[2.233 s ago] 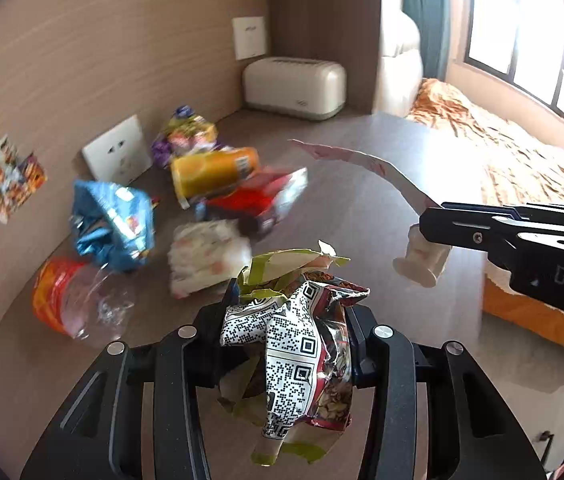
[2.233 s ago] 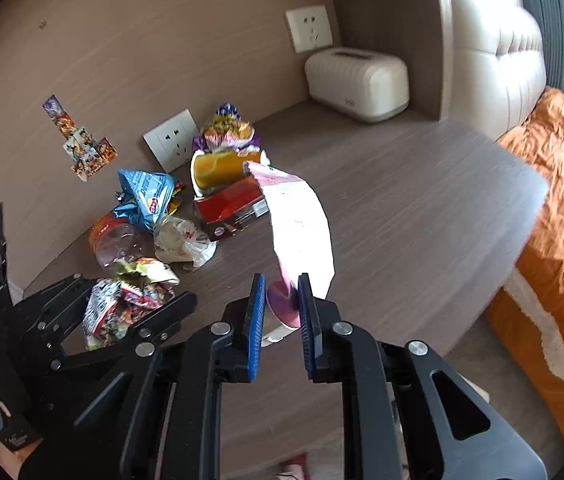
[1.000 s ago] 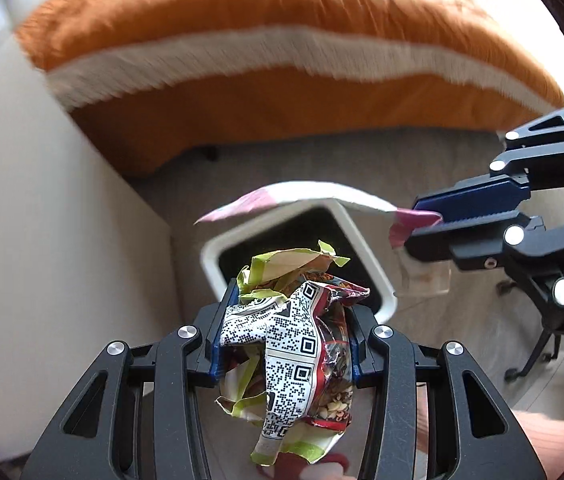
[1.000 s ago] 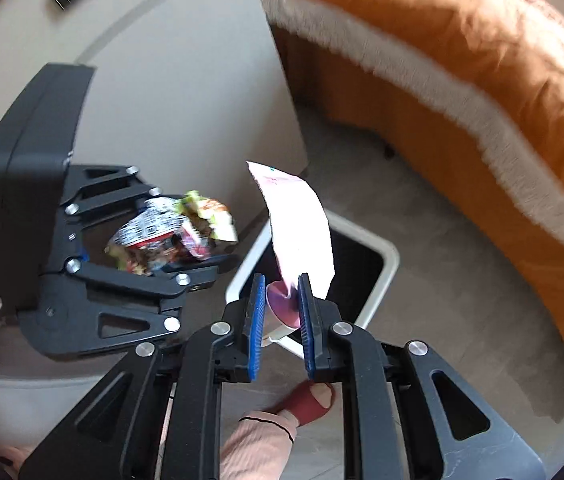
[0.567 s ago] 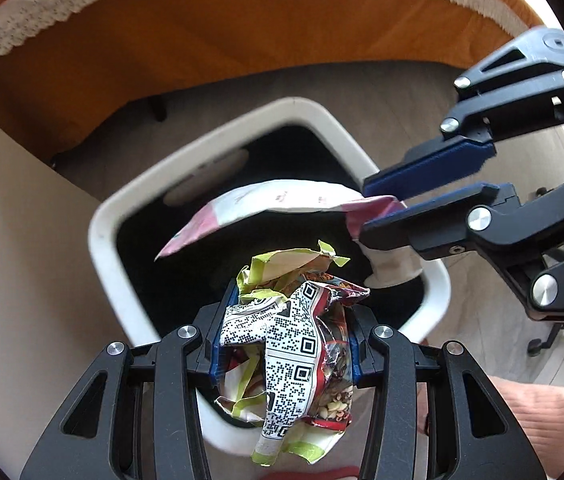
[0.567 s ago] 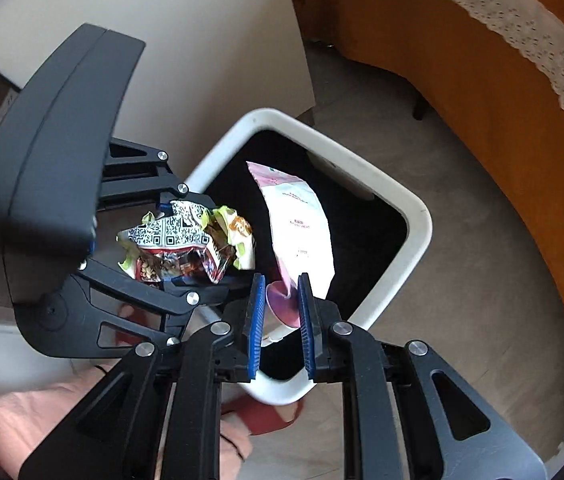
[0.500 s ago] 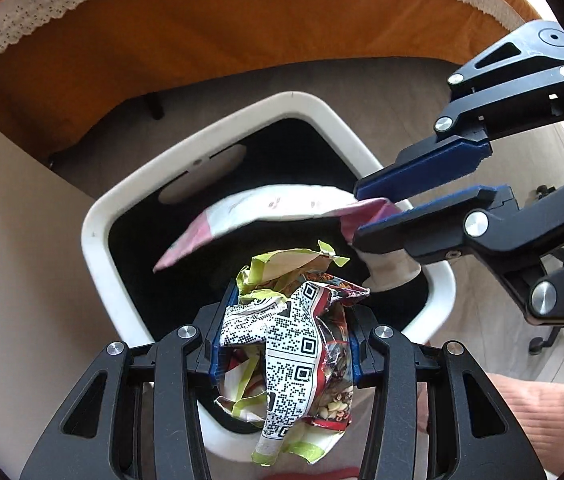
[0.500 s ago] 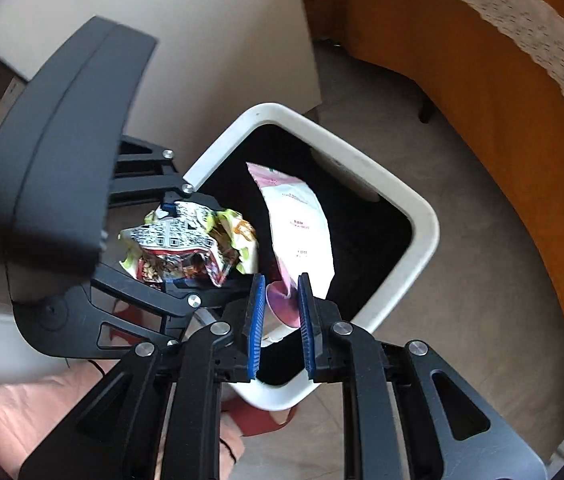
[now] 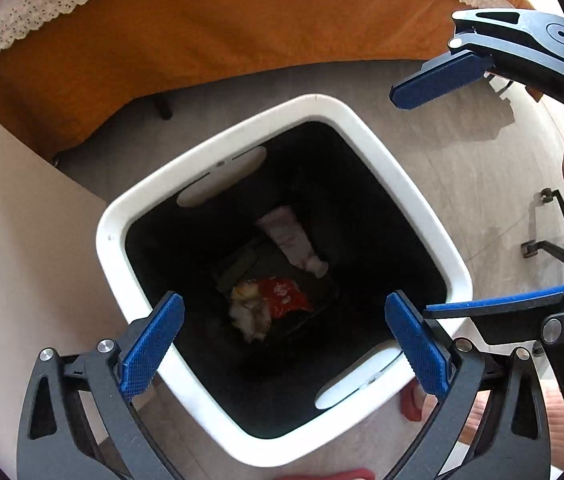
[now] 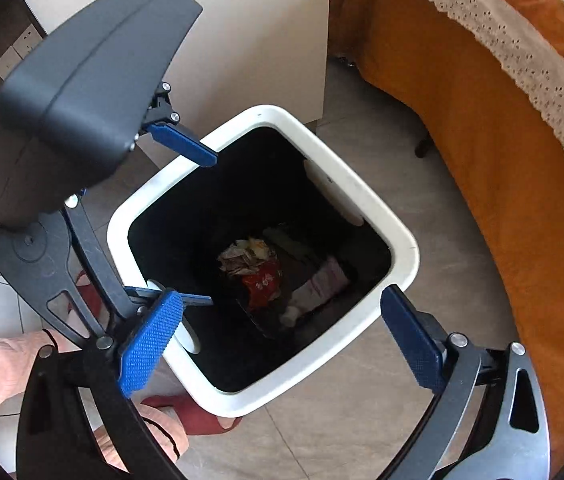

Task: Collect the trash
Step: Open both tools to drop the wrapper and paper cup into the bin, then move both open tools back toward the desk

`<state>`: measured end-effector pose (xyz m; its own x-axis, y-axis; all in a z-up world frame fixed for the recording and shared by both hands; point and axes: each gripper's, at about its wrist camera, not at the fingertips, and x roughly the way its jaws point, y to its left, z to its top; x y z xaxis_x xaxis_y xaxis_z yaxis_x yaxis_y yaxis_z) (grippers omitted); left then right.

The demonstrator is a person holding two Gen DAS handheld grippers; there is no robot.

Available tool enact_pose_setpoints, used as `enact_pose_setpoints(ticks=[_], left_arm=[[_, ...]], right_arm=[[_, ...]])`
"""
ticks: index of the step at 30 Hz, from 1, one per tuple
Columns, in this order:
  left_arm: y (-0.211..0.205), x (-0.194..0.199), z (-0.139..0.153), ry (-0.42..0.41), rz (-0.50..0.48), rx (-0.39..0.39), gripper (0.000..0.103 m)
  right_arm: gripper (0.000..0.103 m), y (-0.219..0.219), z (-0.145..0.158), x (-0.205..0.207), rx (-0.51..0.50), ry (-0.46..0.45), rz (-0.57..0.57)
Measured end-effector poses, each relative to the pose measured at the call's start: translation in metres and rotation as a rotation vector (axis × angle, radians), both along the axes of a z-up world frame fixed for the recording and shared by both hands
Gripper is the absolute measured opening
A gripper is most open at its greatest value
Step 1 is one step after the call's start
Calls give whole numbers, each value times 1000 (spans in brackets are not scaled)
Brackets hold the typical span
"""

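Observation:
A white trash bin (image 9: 422, 196) with a black inside stands on the floor below both grippers; it also shows in the right wrist view (image 10: 366, 192). At its bottom lie the crumpled snack wrapper (image 9: 269, 304) and the pink-white pouch (image 9: 294, 240), also seen in the right wrist view as the wrapper (image 10: 255, 270) and the pouch (image 10: 320, 286). My left gripper (image 9: 282, 340) is open and empty above the bin. My right gripper (image 10: 279, 338) is open and empty above it too, and shows at the right of the left wrist view (image 9: 470, 188).
An orange bed cover with a white lace edge (image 9: 209, 20) hangs beside the bin, also in the right wrist view (image 10: 502, 128). A white cabinet panel (image 10: 265, 36) stands behind the bin. A red slipper (image 10: 193, 416) is on the floor by the bin.
Both grippers opened over the bin. The crumpled wrapper and the pink-white pouch dropped from them and now lie at the bottom of the bin.

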<state>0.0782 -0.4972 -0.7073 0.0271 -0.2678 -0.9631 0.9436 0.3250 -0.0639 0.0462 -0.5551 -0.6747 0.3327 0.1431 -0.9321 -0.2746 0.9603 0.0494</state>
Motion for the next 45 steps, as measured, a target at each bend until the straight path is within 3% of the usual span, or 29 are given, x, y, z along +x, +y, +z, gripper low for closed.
enact_pose_setpoints(ticks=[11,17,23,27,29,32,39,45], left_arm=[[4,-8,65,-41,-20,-20,98],[15,-9,120,-76,-25,-43,98],[30,-12,200,-130,2,-74,98],[51,-13,280,-212,111,-123,98],[68,-12,330,-233,186,-170,98],[93,-9,380,-255,275,-183,98],[173,1,472,-353,479,-256,98],[254,18,521,-465,681,-301,98]], right_arm=[[99,7,54,-8,-22,-6,-6],[99,16,113,-12,-24,-36,-20],[99,24,194,-21,-33,-108,-63],[99,41,273,-31,-48,-217,-98],[99,50,311,-38,-48,-284,-114],[99,62,364,-41,-17,-353,-160],[99,108,455,-33,70,-466,-162],[99,165,500,-10,147,-532,-79]])
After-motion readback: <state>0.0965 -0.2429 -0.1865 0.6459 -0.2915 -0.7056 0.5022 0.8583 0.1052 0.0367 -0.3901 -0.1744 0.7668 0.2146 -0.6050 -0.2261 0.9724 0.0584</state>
